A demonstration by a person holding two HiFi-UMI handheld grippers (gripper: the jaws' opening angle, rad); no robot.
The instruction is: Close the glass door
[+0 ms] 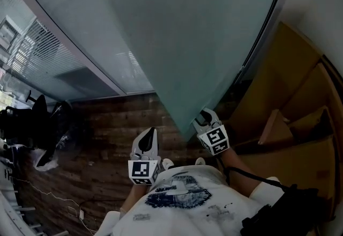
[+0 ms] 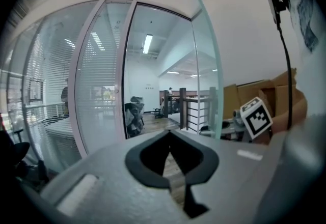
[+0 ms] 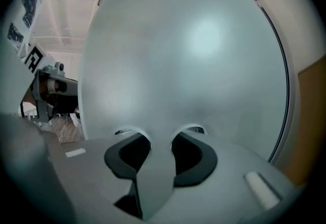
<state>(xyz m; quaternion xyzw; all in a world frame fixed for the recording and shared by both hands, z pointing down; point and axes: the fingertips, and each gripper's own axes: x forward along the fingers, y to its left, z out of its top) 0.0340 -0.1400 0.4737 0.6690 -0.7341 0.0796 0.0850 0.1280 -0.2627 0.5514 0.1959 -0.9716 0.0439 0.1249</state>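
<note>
The frosted glass door (image 1: 187,31) swings out over the wooden floor, its lower free corner just in front of me. In the right gripper view the door (image 3: 193,55) fills the frame. My right gripper (image 1: 205,117) sits at that corner. Its dark pads (image 3: 192,154) stand on either side of the pane's edge and close on it (image 3: 160,141). The left gripper (image 1: 149,133) hangs left of the door, touching nothing, its tips together (image 2: 169,134). From the left gripper view, the door's edge (image 2: 218,85) and the right gripper's marker cube (image 2: 256,117) show at right.
A fixed glass wall with blinds (image 1: 48,47) runs along the left, and its white frame (image 2: 125,65) bounds the doorway. Cardboard boxes (image 1: 289,122) stand at the right by the wall. A black office chair (image 1: 43,122) and a floor cable (image 1: 53,194) are at the left.
</note>
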